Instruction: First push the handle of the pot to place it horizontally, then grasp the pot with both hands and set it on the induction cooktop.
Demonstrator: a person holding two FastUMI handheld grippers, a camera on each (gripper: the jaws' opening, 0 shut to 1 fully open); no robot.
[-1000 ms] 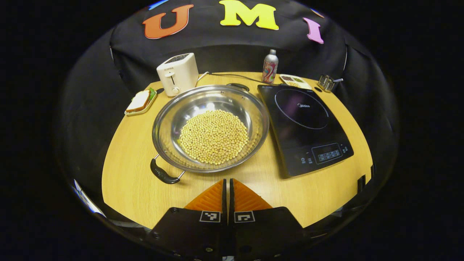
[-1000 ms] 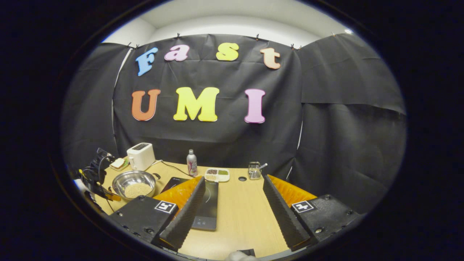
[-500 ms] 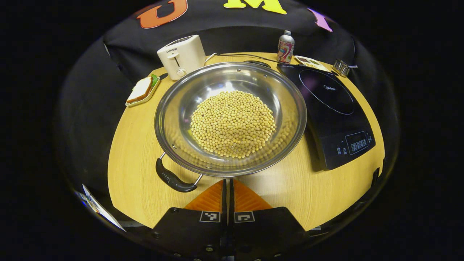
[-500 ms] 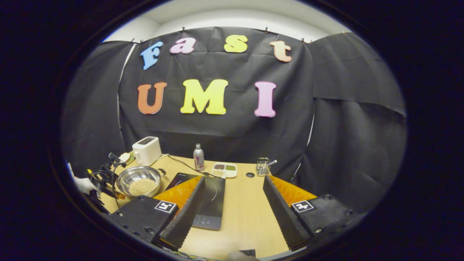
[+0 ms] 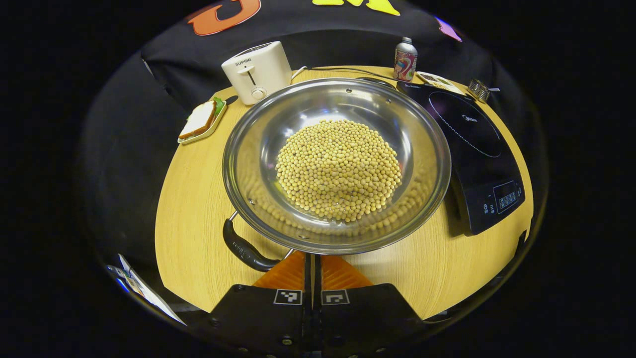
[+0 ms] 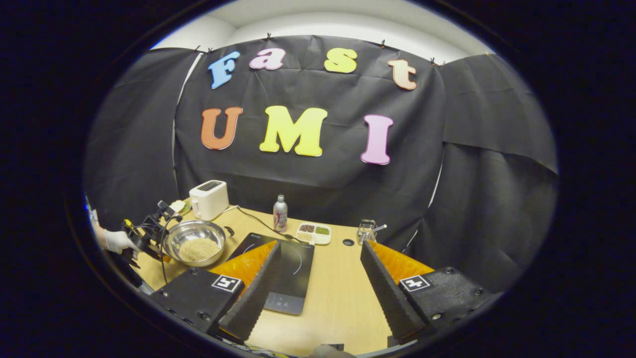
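Lighting's pretty even and bright, coming from overhead. In the left gripper view the steel pot point(image 5: 337, 164) throws white glare off its inner wall at upper centre, and the cooktop point(image 5: 474, 149) glass has a faint sheen. Soft shadow sits under the pot's rim on the tabletop point(image 5: 194, 209). Heavy fisheye bending toward the edges in both views. Right gripper view is sharp mid-frame, with the far-left edge dim and slightly smeared.
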